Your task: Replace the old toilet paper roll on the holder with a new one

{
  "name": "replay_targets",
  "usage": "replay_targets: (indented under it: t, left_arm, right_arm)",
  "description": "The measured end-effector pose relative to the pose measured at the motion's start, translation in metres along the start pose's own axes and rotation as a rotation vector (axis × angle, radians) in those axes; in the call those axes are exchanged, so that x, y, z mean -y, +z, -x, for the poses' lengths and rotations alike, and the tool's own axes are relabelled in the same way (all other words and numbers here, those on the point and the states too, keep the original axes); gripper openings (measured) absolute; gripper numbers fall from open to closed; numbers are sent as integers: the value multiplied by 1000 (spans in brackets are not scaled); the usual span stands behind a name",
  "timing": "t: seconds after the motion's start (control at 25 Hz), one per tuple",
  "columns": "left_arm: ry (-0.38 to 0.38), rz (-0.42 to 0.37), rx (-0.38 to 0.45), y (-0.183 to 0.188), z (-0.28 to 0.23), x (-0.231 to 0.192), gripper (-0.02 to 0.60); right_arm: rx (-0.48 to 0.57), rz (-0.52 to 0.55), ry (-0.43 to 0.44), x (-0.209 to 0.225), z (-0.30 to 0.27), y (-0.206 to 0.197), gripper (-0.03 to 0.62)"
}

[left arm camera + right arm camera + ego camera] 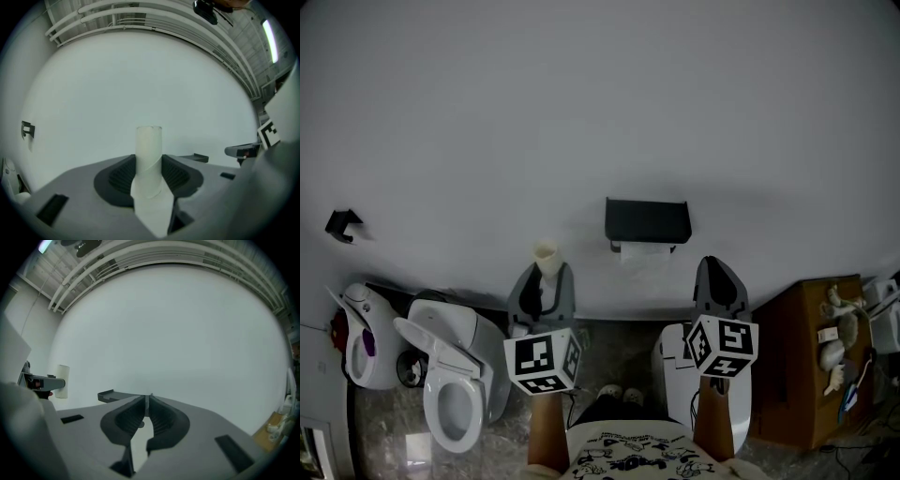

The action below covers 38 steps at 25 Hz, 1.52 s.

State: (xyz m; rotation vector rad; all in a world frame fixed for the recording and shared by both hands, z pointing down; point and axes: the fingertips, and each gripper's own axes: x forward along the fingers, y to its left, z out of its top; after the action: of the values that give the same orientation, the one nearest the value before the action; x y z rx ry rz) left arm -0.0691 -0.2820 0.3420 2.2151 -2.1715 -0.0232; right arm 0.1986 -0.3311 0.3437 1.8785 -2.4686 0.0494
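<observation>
A black toilet paper holder [647, 221] with a flat lid hangs on the white wall, and a strip of white paper [643, 251] shows under it. My left gripper [546, 279] is below and left of the holder, shut on an empty pale cardboard tube [546, 257] that stands upright between its jaws. In the left gripper view the tube [149, 157] is clamped between the ribbed pads [176, 174]. My right gripper [719, 274] is below and right of the holder. Its jaws are shut together with nothing between them [146, 401]. The holder's lid [112, 394] shows just past them.
A white toilet [450, 375] with its seat up stands at the lower left, beside a white brush stand [364, 347]. A black hook [342, 225] is on the wall. A brown cabinet [806, 375] with small items stands at right, a white bin [680, 370] beneath my right gripper.
</observation>
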Motion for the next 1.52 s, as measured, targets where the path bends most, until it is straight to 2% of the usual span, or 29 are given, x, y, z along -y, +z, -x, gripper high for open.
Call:
replay_targets:
  t: [1.52]
  left_arm:
    - [2,-23,1,1,-13,0,176]
  right_arm:
    - [-25,-10,8,1,-16,-7,31]
